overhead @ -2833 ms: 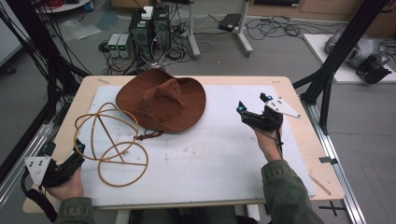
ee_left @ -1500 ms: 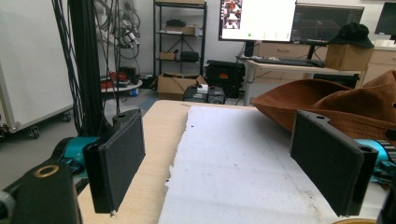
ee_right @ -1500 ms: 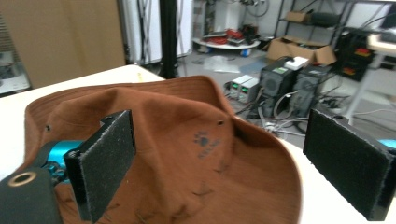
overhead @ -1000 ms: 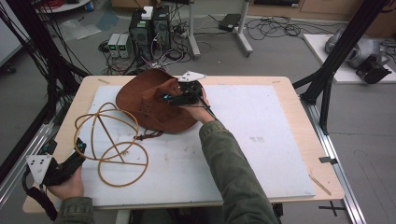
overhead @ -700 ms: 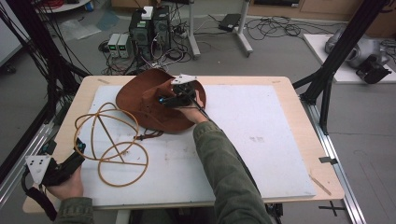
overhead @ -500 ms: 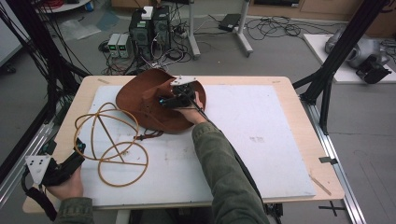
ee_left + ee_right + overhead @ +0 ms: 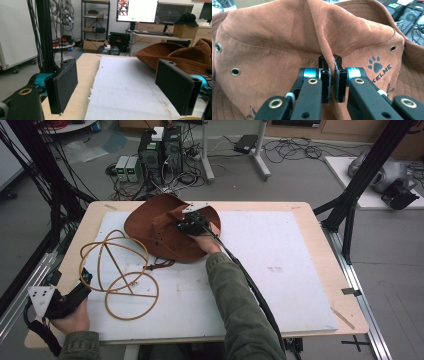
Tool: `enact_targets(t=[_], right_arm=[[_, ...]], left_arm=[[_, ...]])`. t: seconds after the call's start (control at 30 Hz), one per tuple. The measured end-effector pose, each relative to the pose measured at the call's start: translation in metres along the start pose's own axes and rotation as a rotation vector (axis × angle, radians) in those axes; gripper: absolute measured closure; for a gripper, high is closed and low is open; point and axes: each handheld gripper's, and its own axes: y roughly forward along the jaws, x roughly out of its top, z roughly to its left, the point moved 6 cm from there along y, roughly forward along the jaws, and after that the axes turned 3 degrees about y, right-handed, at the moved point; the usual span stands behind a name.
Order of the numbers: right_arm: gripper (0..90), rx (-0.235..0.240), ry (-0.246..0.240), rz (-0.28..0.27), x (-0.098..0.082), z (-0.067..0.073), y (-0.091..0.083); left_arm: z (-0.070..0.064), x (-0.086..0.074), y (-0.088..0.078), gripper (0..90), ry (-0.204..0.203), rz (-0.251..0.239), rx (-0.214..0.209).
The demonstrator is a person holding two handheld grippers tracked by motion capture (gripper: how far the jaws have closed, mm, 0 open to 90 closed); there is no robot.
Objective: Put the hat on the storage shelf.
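Your left gripper (image 7: 80,287) rests at the worktop's (image 7: 310,227) near left corner, fingers (image 7: 63,86) wide apart around nothing. Beside it lies the coiled tan cord (image 7: 120,275). Farther back, your right gripper (image 7: 192,225) has its fingers (image 7: 339,80) pinched on a fold of the brown hat's (image 7: 160,227) crown.

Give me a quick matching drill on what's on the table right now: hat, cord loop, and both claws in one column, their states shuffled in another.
Things:
1. brown hat
2. tan cord loop
3. left claw
4. right claw

States:
A. open, holding nothing, near the table's front left corner
B. lying in loops on the white mat
C. shut on a fold of fabric
D. crown pinched up into a ridge

Pairs: 1-D, 2-B, 3-A, 4-C
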Motion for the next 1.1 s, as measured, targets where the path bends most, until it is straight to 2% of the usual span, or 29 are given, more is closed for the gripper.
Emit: enact_targets(t=[0.07,0.33,0.5,0.63,1.1], right_arm=[[88.0,0.017,0.014,0.003,0.0,-0.002,-0.002],[88.1,-0.003,0.034,-0.009,0.001,-0.003,-0.003],[88.1,0.003,0.051,-0.02,0.003,-0.002,-0.006],[88.0,0.003,0.073,-0.055,0.007,-0.003,-0.013],[87.9,-0.04,0.084,-0.14,0.014,-0.006,-0.031]], left_arm=[[0.0,0.0,0.0,18.7,0.0,0.0,-0.002],[-0.001,0.0,0.001,18.7,0.0,-0.001,-0.006],[0.0,0.0,0.001,18.7,0.001,0.0,-0.006],[0.0,0.0,0.001,18.7,0.0,0.0,-0.006],[-0.001,0.0,0.001,18.8,0.001,0.0,-0.009]])
